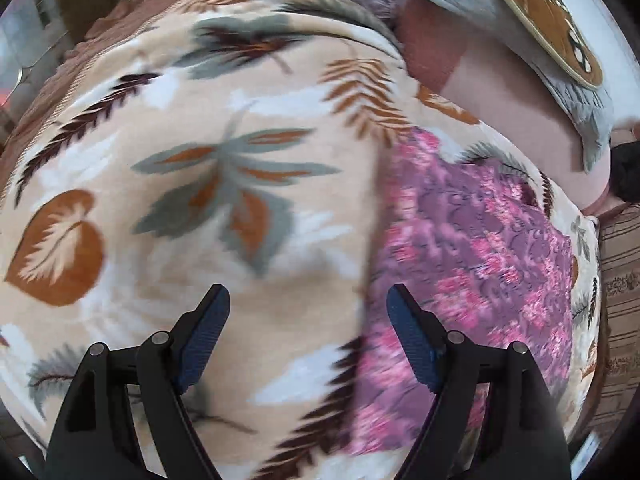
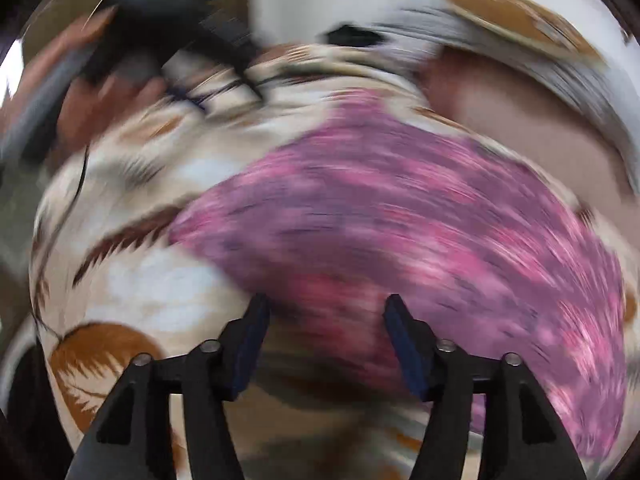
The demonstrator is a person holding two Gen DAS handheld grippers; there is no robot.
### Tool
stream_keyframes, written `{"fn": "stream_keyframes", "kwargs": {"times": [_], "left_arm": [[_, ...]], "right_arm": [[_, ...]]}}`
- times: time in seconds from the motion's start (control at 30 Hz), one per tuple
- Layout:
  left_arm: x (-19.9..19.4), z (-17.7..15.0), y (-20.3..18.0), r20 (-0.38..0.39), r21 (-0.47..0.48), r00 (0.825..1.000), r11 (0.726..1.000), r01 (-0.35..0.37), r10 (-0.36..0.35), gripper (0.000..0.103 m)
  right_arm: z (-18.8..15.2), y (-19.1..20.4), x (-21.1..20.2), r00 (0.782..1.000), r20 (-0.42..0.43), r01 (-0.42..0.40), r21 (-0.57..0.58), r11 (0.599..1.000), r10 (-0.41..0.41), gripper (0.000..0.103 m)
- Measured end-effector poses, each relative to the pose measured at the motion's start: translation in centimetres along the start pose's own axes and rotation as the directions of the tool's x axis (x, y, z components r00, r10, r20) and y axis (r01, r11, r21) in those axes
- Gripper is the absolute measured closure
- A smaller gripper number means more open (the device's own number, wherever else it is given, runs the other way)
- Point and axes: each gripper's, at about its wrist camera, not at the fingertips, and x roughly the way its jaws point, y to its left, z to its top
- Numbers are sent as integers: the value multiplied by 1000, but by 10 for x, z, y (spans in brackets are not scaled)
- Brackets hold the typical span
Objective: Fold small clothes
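A small purple and pink flowered garment lies flat on a beige leaf-print blanket, right of centre in the left wrist view. My left gripper is open and empty above the blanket, just left of the garment's edge. In the right wrist view, which is heavily blurred, the garment fills the middle and right. My right gripper is open and empty over the garment's near edge. The left gripper and the hand holding it show at the upper left of that view.
A grey and white pillow with a brown patch and a pink sheet lie behind the garment. A brown striped surface runs along the blanket's right edge. A dark object sits at the far right.
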Motion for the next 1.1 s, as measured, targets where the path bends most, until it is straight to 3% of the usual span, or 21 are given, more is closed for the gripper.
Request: {"fn": "stream_keyframes", "kwargs": {"times": [0.1,0.17,0.23,0.33,0.37,0.4,0.5,0.67,0.77,0.97,1.0,1.03,1.1], "left_arm": [[-1,-4,19,-13,-15,1000,1000,-3,2,22],[-5,-7,32,-14,-33,1000,999,14,-14,22],[-4,-5,37,-16,-48,1000,999,26,-26,22],[0,-1,38,-29,-73,998,995,61,-63,22],[1,1,36,-30,-79,996,994,81,-84,22],[0,2,34,-28,-80,995,992,97,-100,22],[5,12,18,-35,-75,986,984,159,-162,22],[29,33,-19,-100,-75,961,965,251,-258,22],[43,41,-47,-128,-67,948,956,285,-291,22],[70,45,-95,-198,15,954,972,234,-227,23],[70,45,-98,-194,15,953,970,241,-233,37],[69,46,-102,-196,20,952,969,246,-237,61],[67,46,-111,-209,30,950,969,245,-233,84]], "right_arm": [[10,47,18,996,13,84,-171,982,-83,31],[15,67,34,987,15,160,-262,952,-162,29],[22,85,46,967,80,254,-332,908,-242,24],[39,91,63,935,121,354,-344,870,-333,28],[43,88,67,926,131,379,-331,864,-355,42],[46,85,71,923,126,386,-322,864,-364,66],[51,69,66,937,121,348,-253,903,-328,88],[49,56,30,918,251,358,-189,914,-308,93],[45,46,17,913,280,349,-163,923,-296,94],[40,31,-1,910,313,317,-109,942,-271,96],[39,29,-4,910,318,312,-99,945,-267,97],[37,28,-9,909,322,307,-88,948,-264,97],[33,20,-14,907,332,296,-63,953,-259,98]]}}
